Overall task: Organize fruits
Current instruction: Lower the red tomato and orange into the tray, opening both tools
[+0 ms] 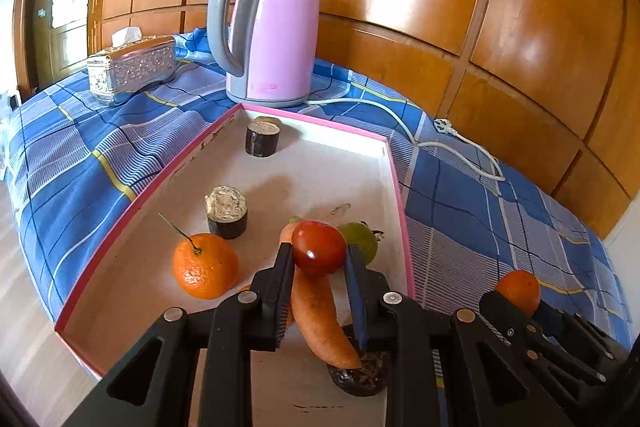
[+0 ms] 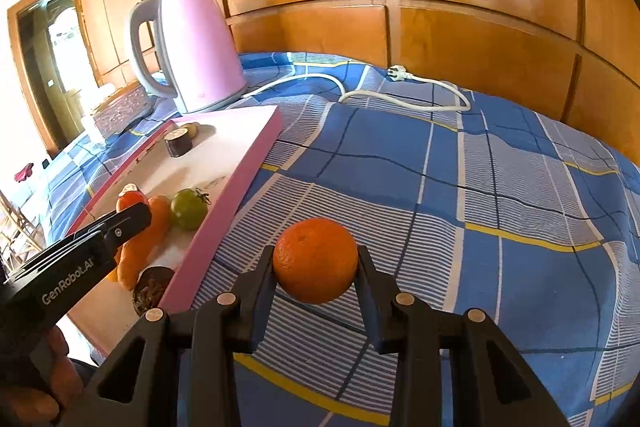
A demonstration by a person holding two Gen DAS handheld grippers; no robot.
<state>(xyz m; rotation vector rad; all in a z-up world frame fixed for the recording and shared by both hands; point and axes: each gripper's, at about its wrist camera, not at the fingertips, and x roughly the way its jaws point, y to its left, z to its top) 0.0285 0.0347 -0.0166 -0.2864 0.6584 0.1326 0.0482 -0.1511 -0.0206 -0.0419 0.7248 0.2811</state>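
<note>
red tomato [image 1: 319,247] sat clamped in the left hand-held gripper [image 1: 320,259] above the pink-rimmed tray [image 1: 396,171]. right hand-held gripper [image 2: 316,263] gripped an orange [image 2: 315,259] over the checked cloth [image 2: 440,187], beside the tray.

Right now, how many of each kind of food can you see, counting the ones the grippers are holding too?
Oranges: 2, one in the tray, one in the right gripper
Red tomato: 1, in the left gripper
Green tomato: 1
Carrot: 1
Dark rolls: 3
Total: 8
</note>
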